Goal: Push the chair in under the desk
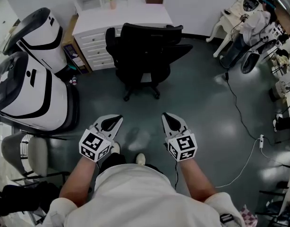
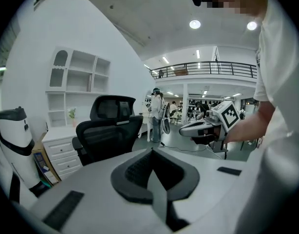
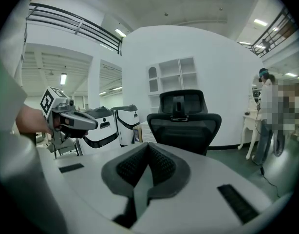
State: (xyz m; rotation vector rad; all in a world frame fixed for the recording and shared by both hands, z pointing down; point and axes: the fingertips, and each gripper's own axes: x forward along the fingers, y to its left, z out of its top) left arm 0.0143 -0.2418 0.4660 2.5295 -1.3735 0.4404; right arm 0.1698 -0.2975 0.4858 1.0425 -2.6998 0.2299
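Observation:
A black mesh office chair [image 1: 145, 56] stands pulled out in front of the white desk [image 1: 121, 14], its back toward me. It also shows in the left gripper view as the chair [image 2: 108, 130] and in the right gripper view as the chair [image 3: 183, 121]. My left gripper [image 1: 117, 119] and right gripper [image 1: 166, 116] hover side by side over the floor, well short of the chair. Both are shut with nothing between their pads.
Two large white-and-black machines [image 1: 34, 79] stand at the left beside the white drawer unit [image 1: 95, 48]. A white cable [image 1: 251, 148] runs over the grey floor at the right. Chairs and equipment [image 1: 258, 32] crowd the far right. My feet [image 1: 140, 159] are just below the grippers.

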